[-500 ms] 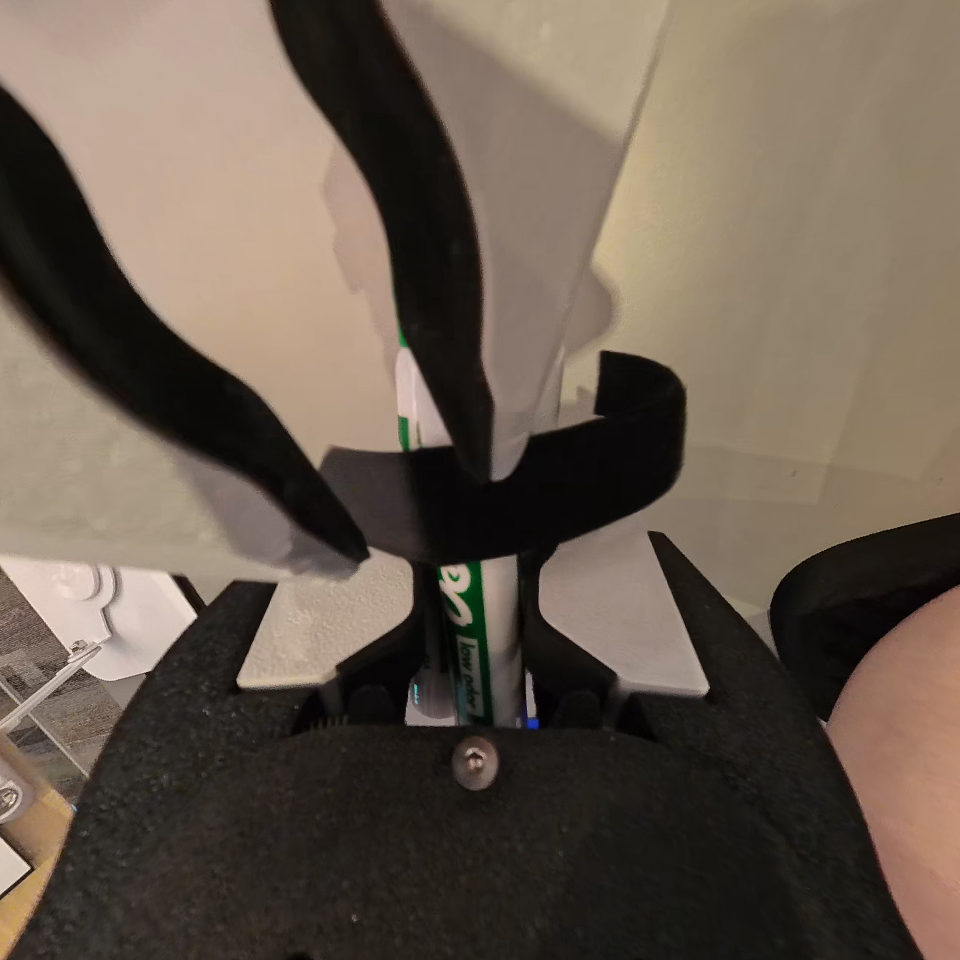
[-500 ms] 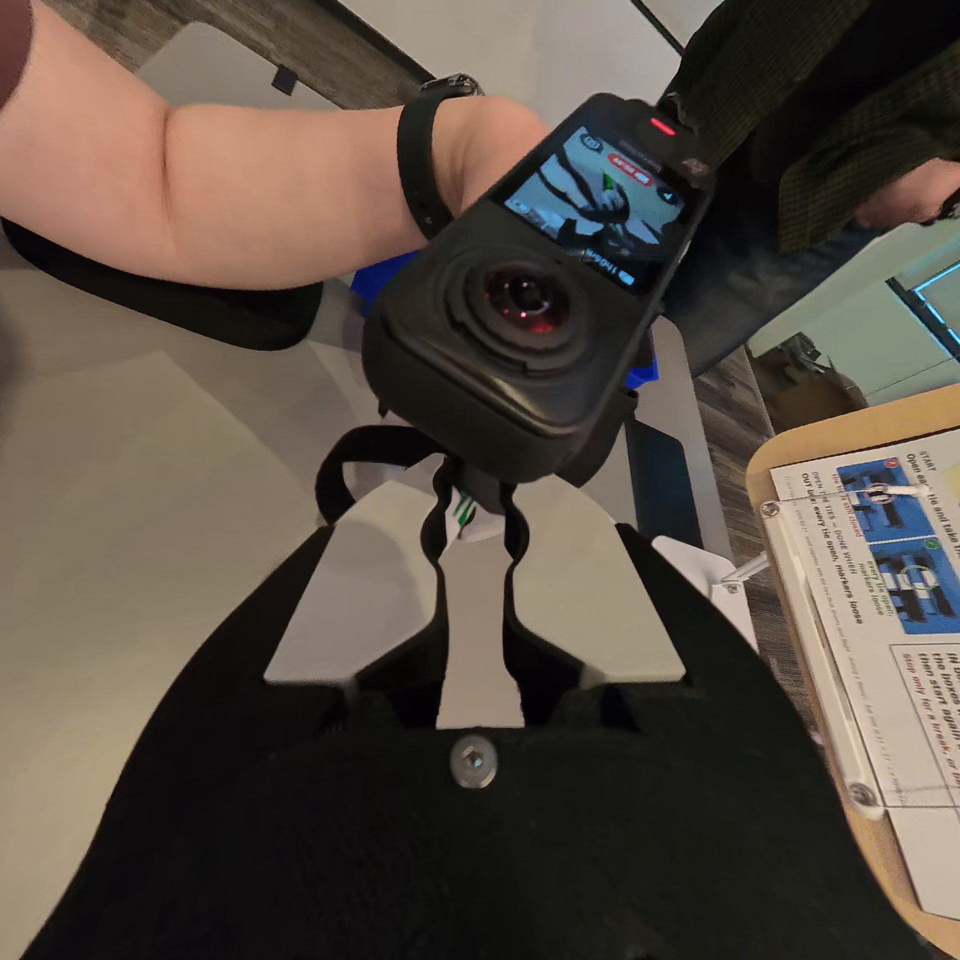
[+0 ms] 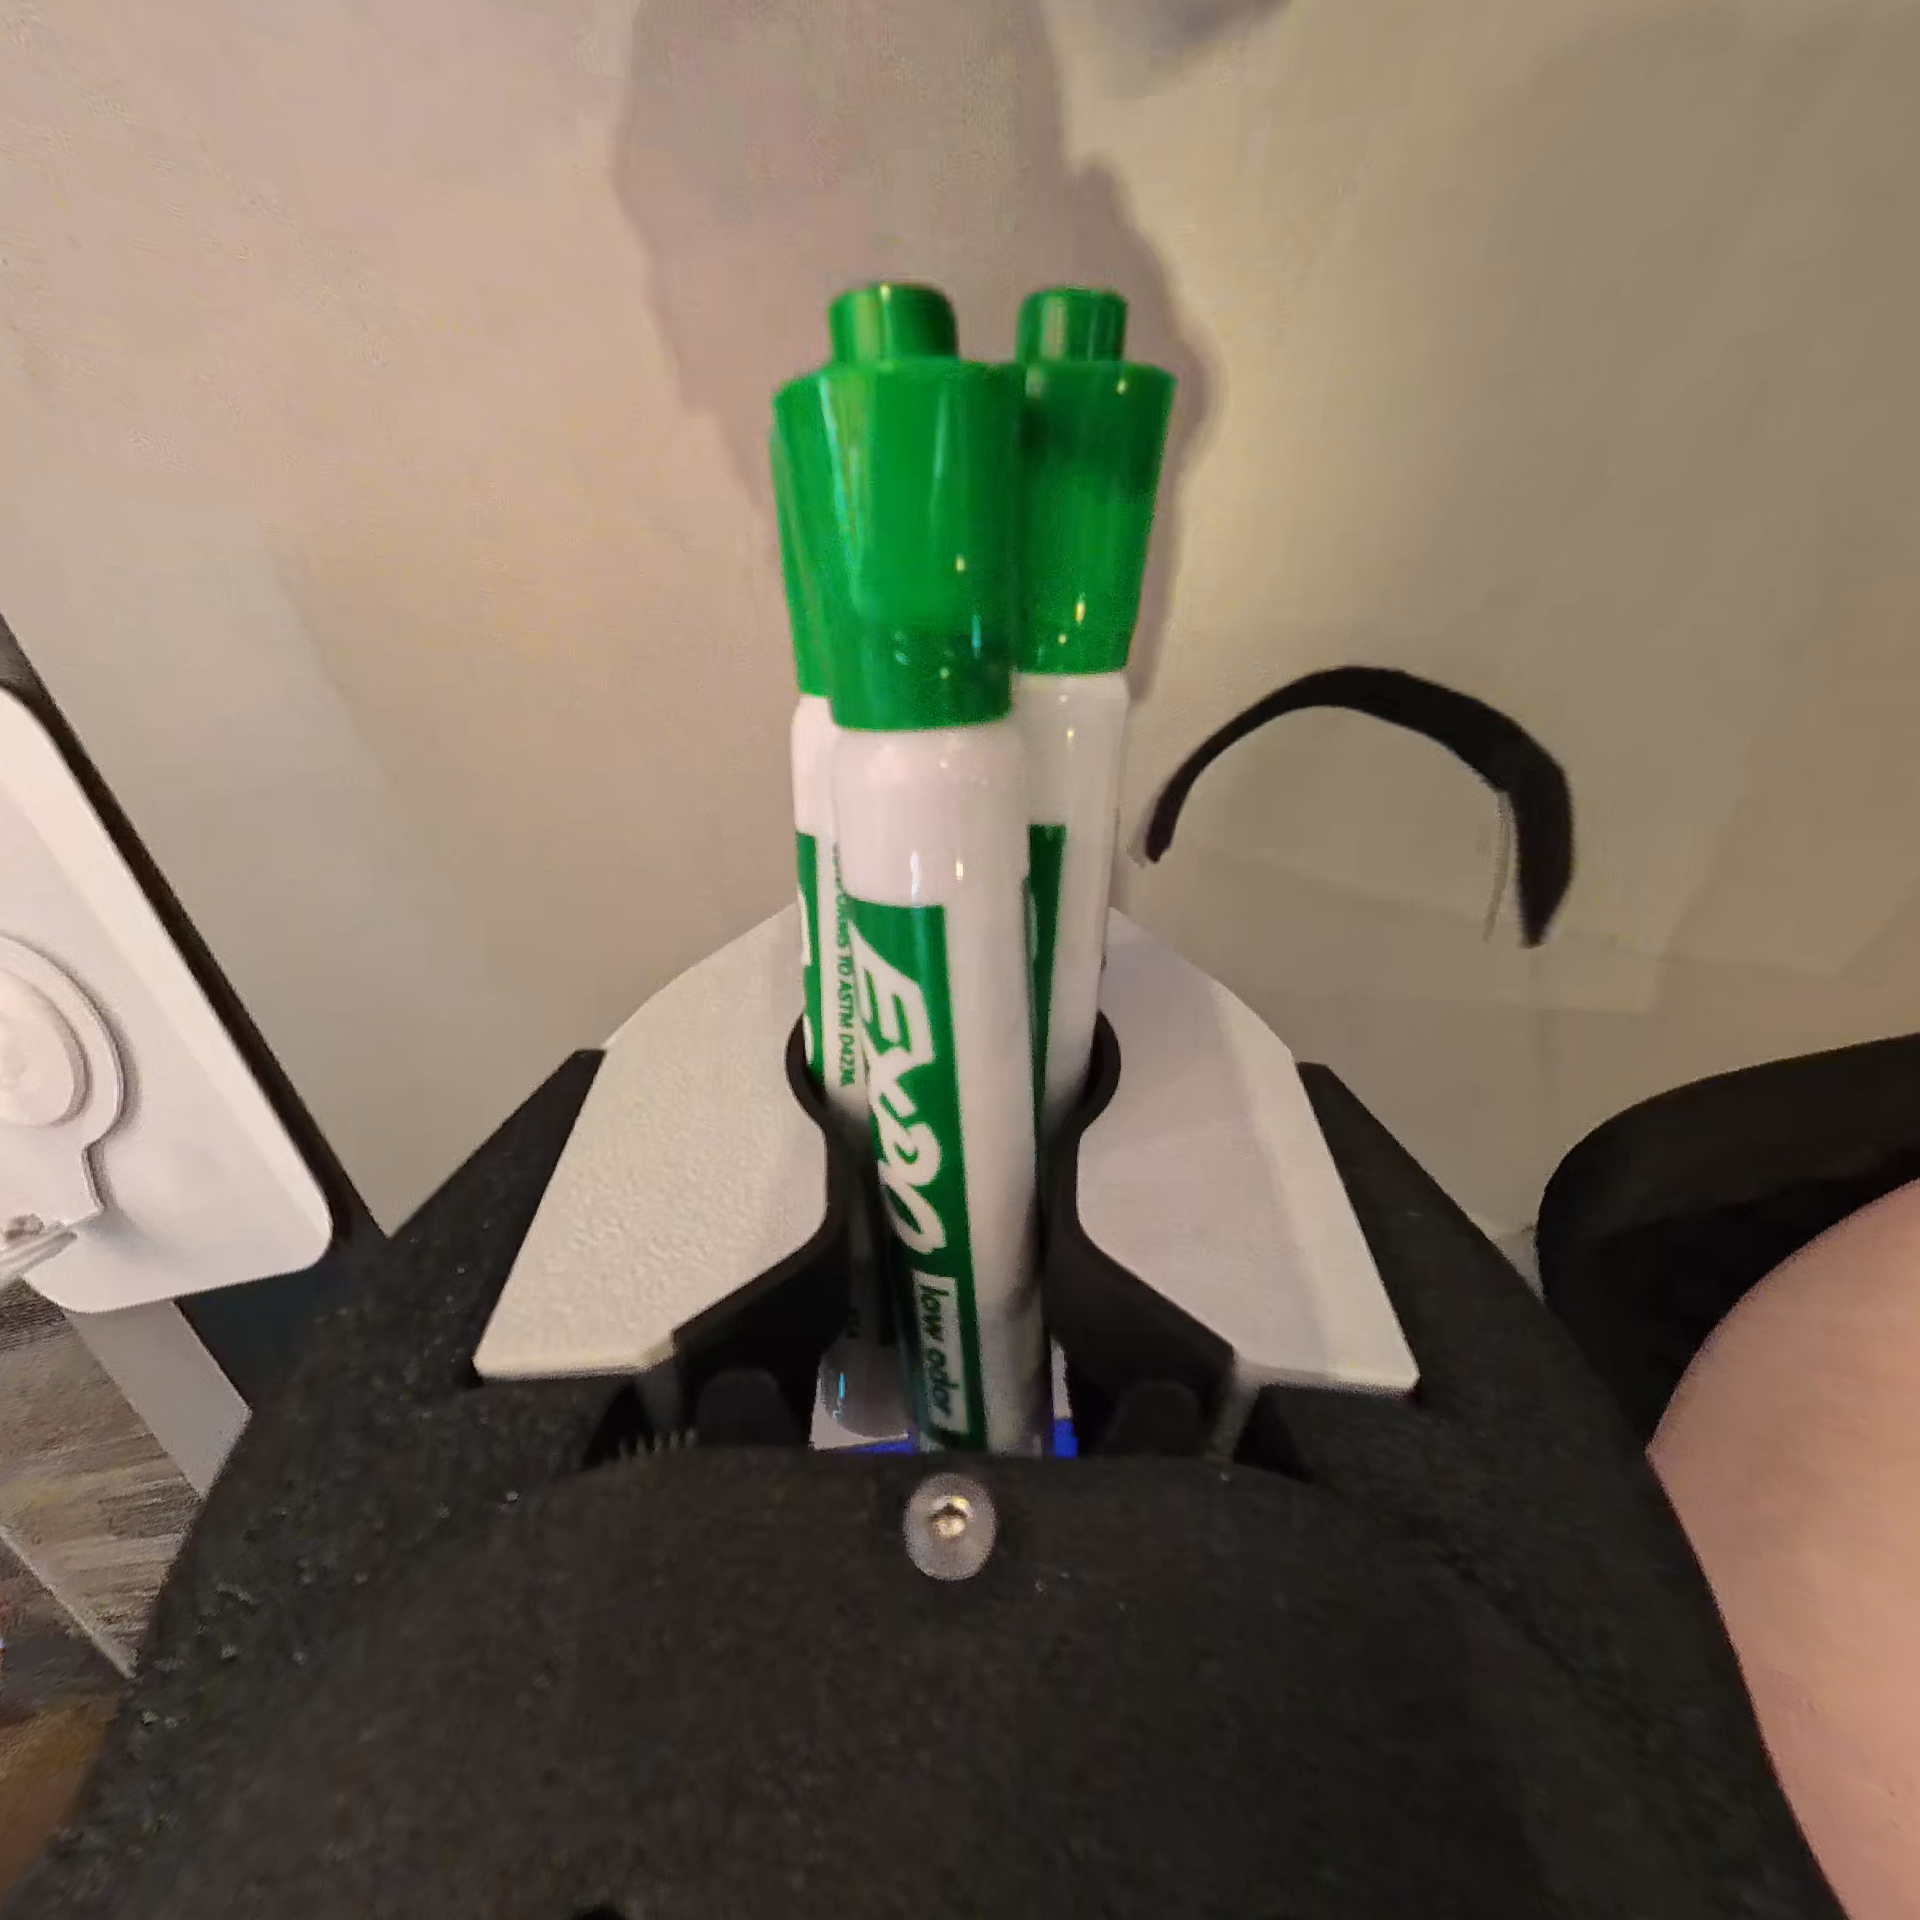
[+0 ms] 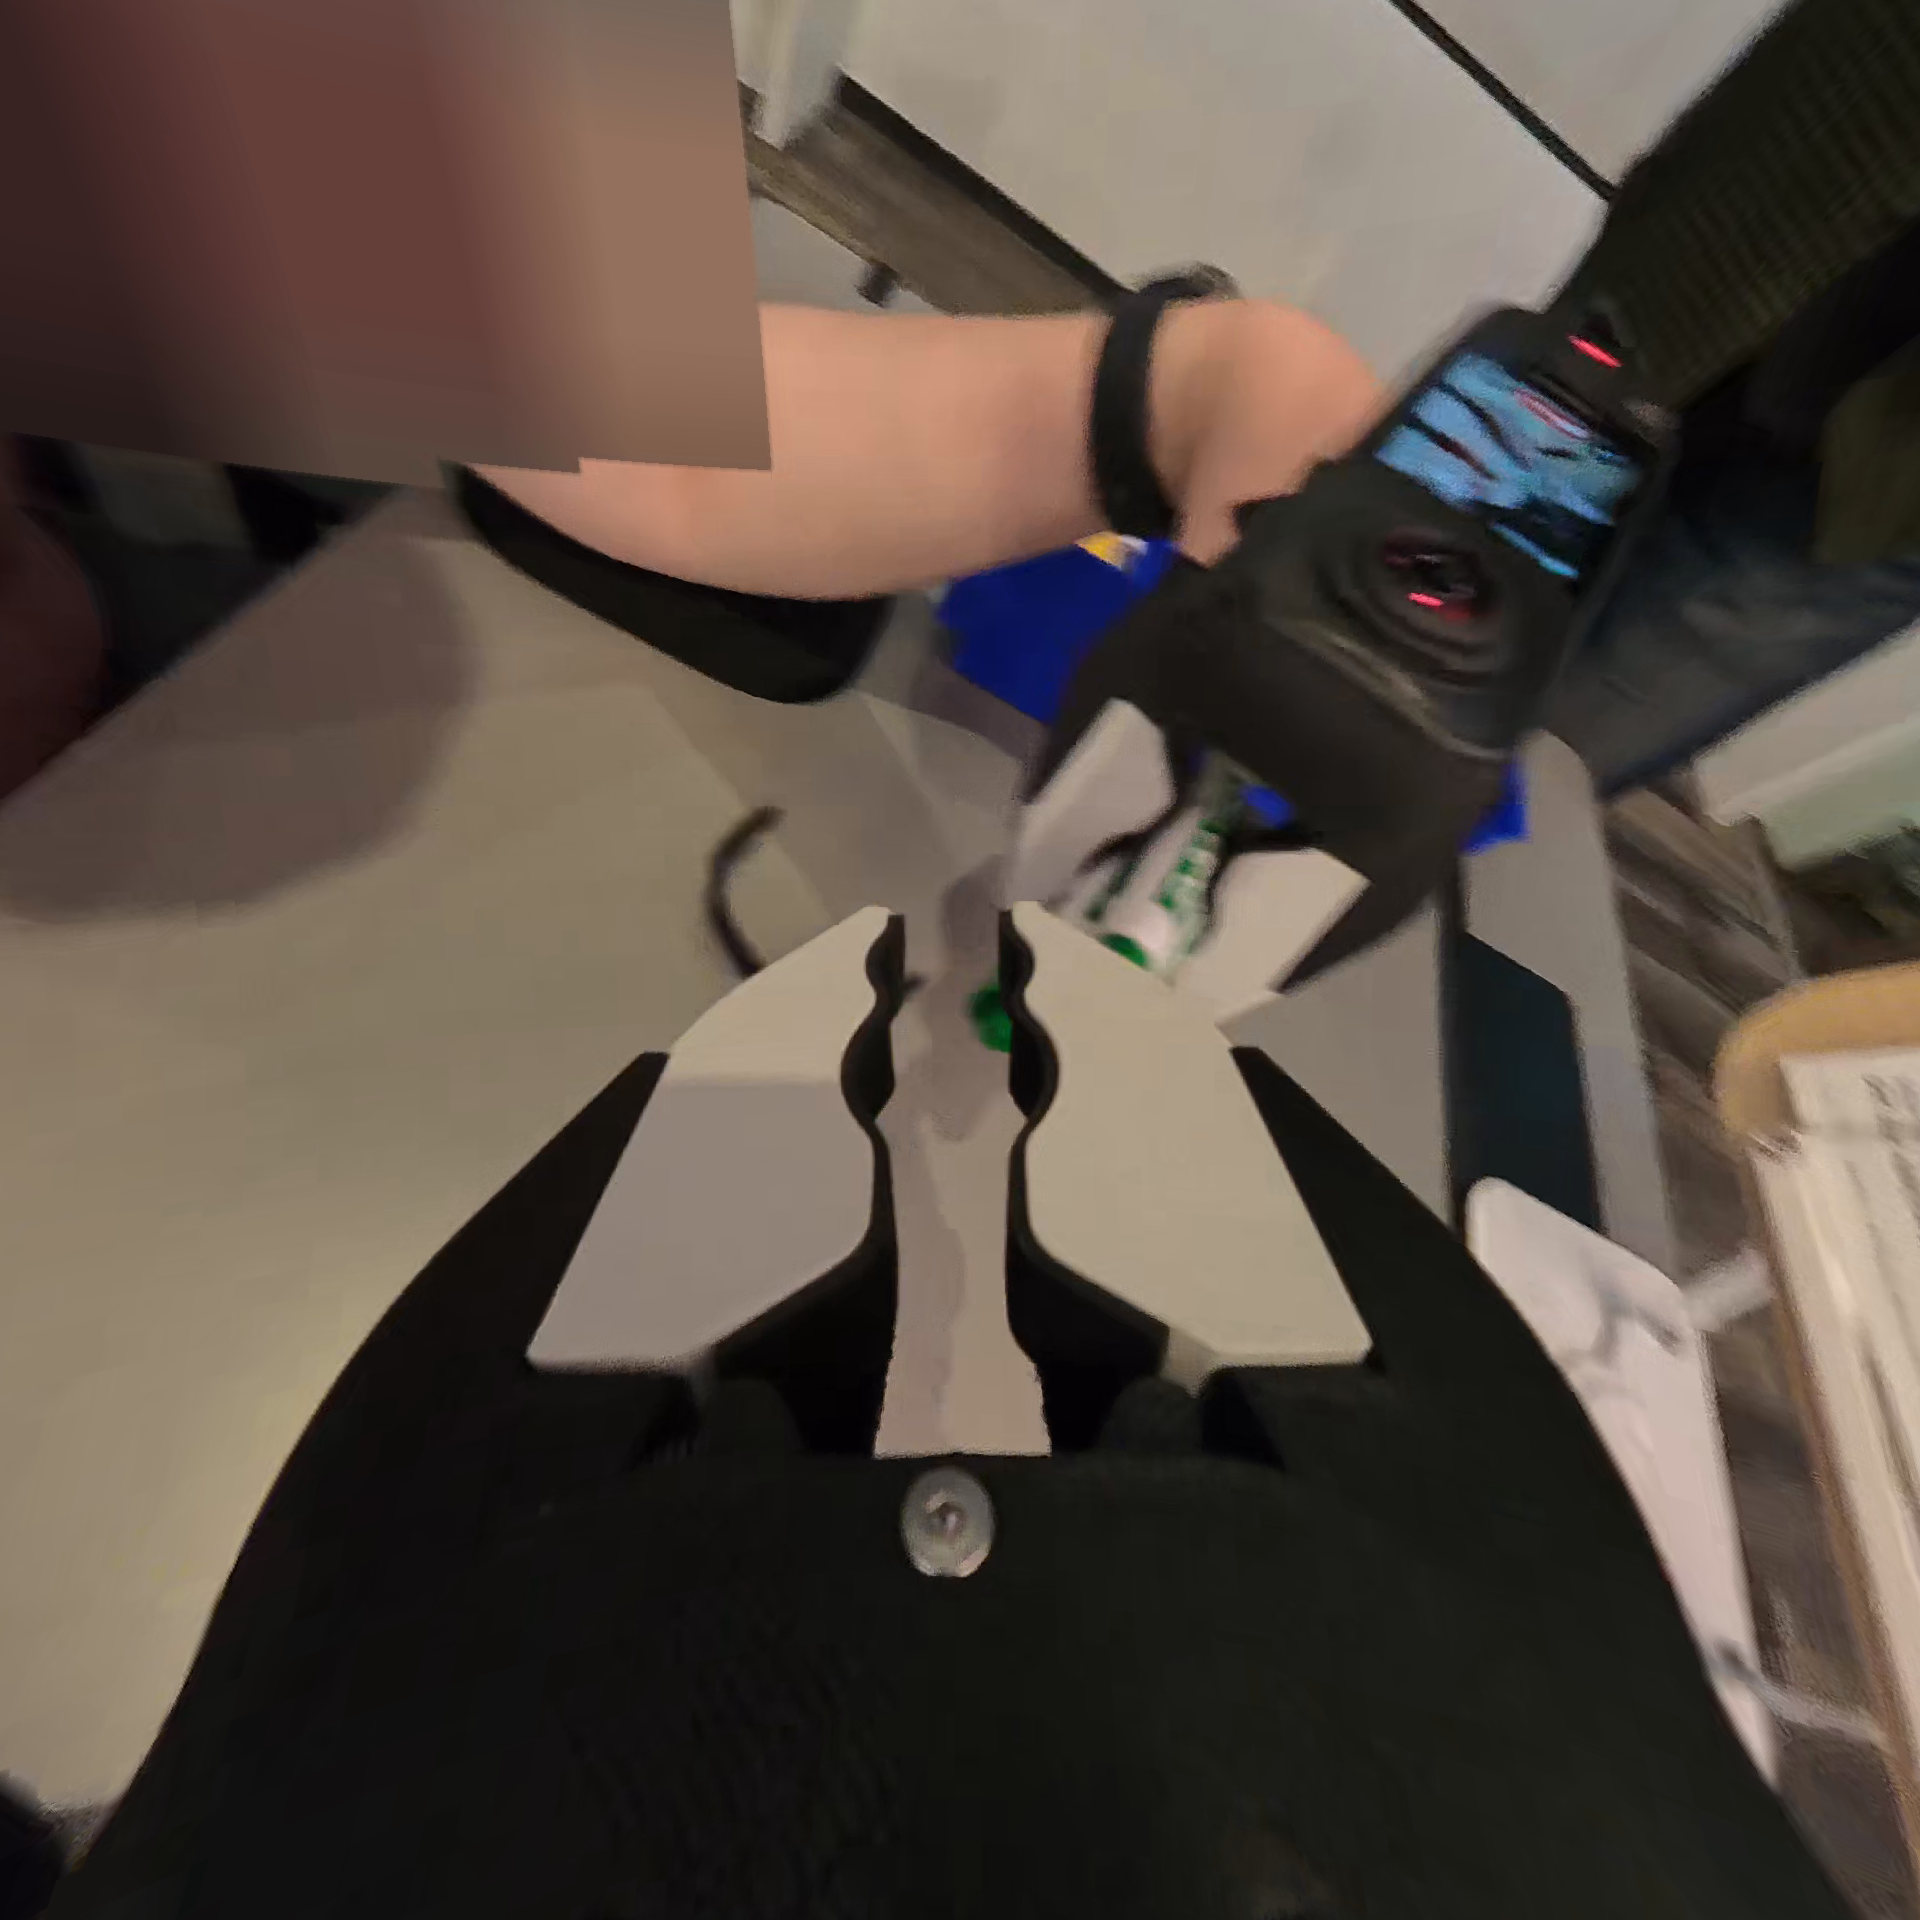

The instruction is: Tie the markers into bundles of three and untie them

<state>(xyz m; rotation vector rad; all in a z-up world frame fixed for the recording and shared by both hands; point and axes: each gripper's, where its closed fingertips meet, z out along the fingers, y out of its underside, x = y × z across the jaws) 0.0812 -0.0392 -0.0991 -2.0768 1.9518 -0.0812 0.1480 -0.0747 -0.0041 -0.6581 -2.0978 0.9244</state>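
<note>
The left gripper (image 3: 951,1049) has its jaws closed on a clutch of green-capped markers (image 3: 925,790), gripping the white barrels low down so that the caps stick out past the fingertips over the pale worktop (image 3: 364,520); at least two caps show side by side with a third barrel edge behind them on the left. A black strap (image 3: 1455,748) lies loose on the worktop just right of the markers, curled into an open arc and not wrapped round anything. To the left a white plate (image 3: 135,1091) stands at the worktop's edge, and a forearm (image 3: 1808,1507) fills the lower right corner. From the right wrist view the right gripper (image 4: 951,935) hangs above the worktop with its jaws a narrow gap apart and nothing between them — only bare surface shows through the slot. Beyond its tips the left gripper (image 4: 1195,862) comes in from the upper right with the markers (image 4: 1164,883) angled down toward the camera, and the strap (image 4: 732,894) shows as a thin dark curl to the left of them. The picture is blurred here. A wristband (image 4: 1132,405) circles the forearm behind, and a paper sheet (image 4: 1849,1247) lies at the right edge.
</note>
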